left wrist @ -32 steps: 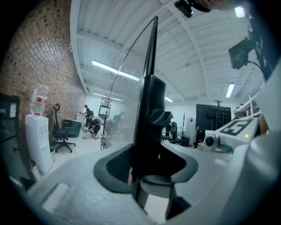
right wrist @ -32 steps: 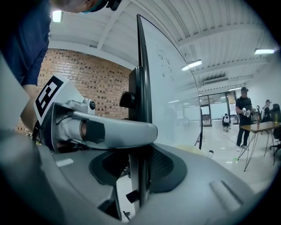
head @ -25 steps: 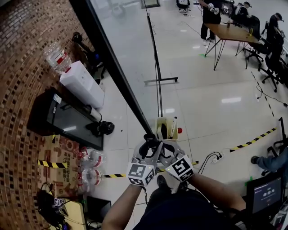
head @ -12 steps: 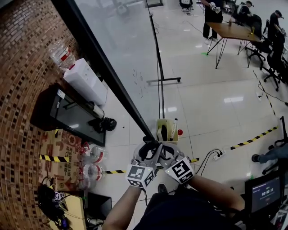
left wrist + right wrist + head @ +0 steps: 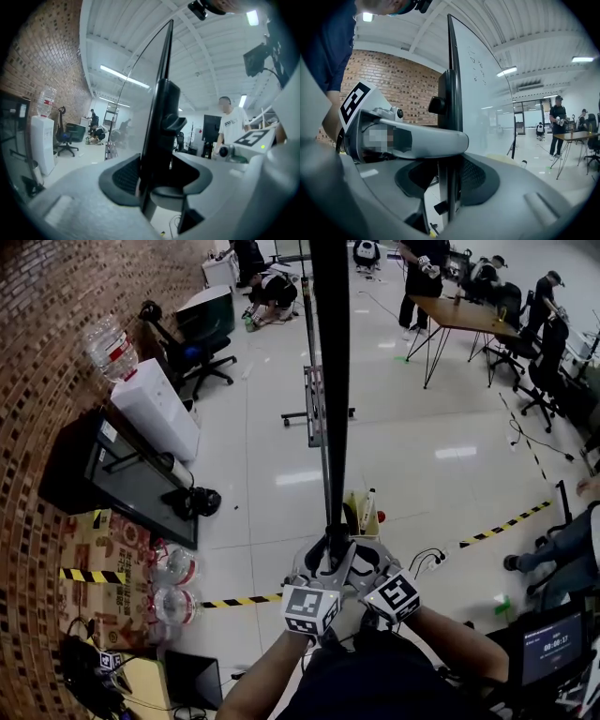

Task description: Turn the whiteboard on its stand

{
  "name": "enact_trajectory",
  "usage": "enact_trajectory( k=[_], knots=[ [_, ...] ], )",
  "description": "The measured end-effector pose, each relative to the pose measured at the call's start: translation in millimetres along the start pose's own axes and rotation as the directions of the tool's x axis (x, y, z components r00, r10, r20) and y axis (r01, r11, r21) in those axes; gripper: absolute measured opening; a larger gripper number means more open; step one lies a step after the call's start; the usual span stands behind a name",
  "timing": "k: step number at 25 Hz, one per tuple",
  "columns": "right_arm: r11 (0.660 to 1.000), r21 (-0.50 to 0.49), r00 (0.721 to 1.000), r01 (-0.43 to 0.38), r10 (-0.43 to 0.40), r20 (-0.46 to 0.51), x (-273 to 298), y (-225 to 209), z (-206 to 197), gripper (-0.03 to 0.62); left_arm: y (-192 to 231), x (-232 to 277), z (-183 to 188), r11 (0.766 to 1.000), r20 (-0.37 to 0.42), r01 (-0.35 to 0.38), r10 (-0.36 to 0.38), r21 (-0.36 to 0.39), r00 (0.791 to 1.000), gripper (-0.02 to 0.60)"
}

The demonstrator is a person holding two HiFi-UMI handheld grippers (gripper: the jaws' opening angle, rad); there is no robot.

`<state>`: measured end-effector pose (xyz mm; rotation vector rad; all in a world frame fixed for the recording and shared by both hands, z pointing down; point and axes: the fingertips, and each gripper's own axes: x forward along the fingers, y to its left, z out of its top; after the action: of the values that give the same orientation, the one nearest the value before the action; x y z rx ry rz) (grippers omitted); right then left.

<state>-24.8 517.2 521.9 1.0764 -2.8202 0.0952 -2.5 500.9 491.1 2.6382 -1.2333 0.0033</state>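
1. Straight ahead in the head view, the whiteboard (image 5: 330, 381) stands edge-on, its black frame running up the picture. The left gripper (image 5: 323, 551) and right gripper (image 5: 349, 554) meet side by side on its near lower edge. The stand (image 5: 319, 414) shows behind the board, and a water dispenser (image 5: 155, 409) and an office chair (image 5: 192, 357) sit to the left, well apart.
2. In the left gripper view, the frame lies between the pads (image 5: 124, 176), which clamp it. The jaws have just been opening slightly, so this looks like the weaker hold.
3. In the right gripper view, the pads (image 5: 477, 180) are closed on the same frame edge.
4. If the left hold loosens further, the smooth frame could slip out mid-swing. With both grips on one edge, a hard push might shift or tip the stand instead of pivoting the board. The far edge could also sweep towards the chair unseen.
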Motion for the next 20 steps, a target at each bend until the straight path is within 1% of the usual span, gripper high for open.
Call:
enact_trajectory(
  k=[3,5,6,7,11,15,18,20],
  knots=[
    [0.999,0.005,0.998,0.043,-0.042,-0.039,-0.4,0.5,2.0,0.144,-0.1,-5.9,-0.1,1.000,-0.024,0.010,-0.010,-0.021,1.000,0.216],
    [0.998,0.032,0.998,0.057,-0.055,-0.044,-9.1,1.8,4.9,0.147,-4.2,-16.0,0.3,1.000,-0.033,0.001,-0.002,-0.029,0.999,0.221],
    [0.997,0.045,0.997,0.059,-0.058,-0.042,-16.1,2.4,5.1,0.134,-6.8,-22.4,-0.1,1.000,-0.037,-0.003,0.002,-0.028,0.999,0.235],
    [0.997,0.054,0.997,0.061,-0.059,-0.040,-24.0,2.3,4.5,0.117,-9.4,-28.9,-1.5,1.000,-0.043,-0.005,0.004,-0.023,0.999,0.236],
    [0.993,0.077,0.996,0.086,-0.084,-0.035,-58.0,-12.8,8.4,0.097,-27.2,-51.4,-13.3,1.000,-0.077,0.019,-0.018,0.017,0.997,0.231],
    [0.979,0.123,0.986,0.165,-0.164,-0.022,-97.1,-45.6,7.3,0.087,-62.9,-64.8,-16.0,0.995,-0.152,0.070,-0.059,0.070,0.987,0.205],
    [0.959,0.177,0.975,0.221,-0.221,-0.016,-128.7,-59.8,10.4,0.087,-82.3,-68.6,-15.2,0.987,-0.152,0.117,-0.100,0.110,0.983,0.194],
    [0.949,0.204,0.969,0.242,-0.246,-0.004,-146.1,-60.1,16.4,0.087,-85.3,-68.1,-9.4,0.990,-0.140,0.097,-0.082,0.103,0.987,0.190]
  ],
)
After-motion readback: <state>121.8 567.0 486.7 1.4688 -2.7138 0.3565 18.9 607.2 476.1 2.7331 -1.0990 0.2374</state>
